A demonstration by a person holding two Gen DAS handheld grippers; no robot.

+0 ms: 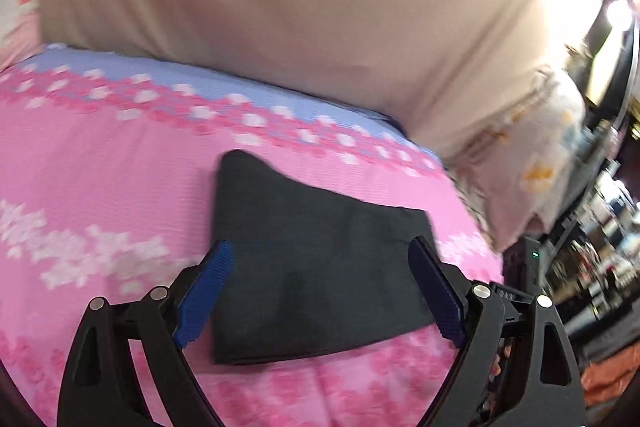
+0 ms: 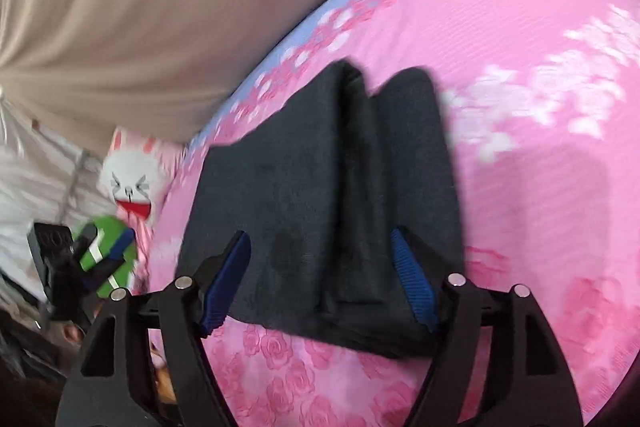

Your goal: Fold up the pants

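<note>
Blurring folded pants (image 1: pixel 316 263) between both wide-spread grippers (image 1: pixel 320 283) (image 2: pixel 320 279), near edge seemingly hidden.

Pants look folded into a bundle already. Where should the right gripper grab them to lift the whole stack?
Probably the near edge of the black pants, where stacked layers end. Bring the open right gripper in low from the near side, one finger under, one over.

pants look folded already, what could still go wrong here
1. The pants show a raised ridge between two layers, so the fold might slump or spread.
2. The open left gripper and right gripper hover close above; a finger could snag the cloth.
3. The pink bedspread looks soft and uneven.
</note>
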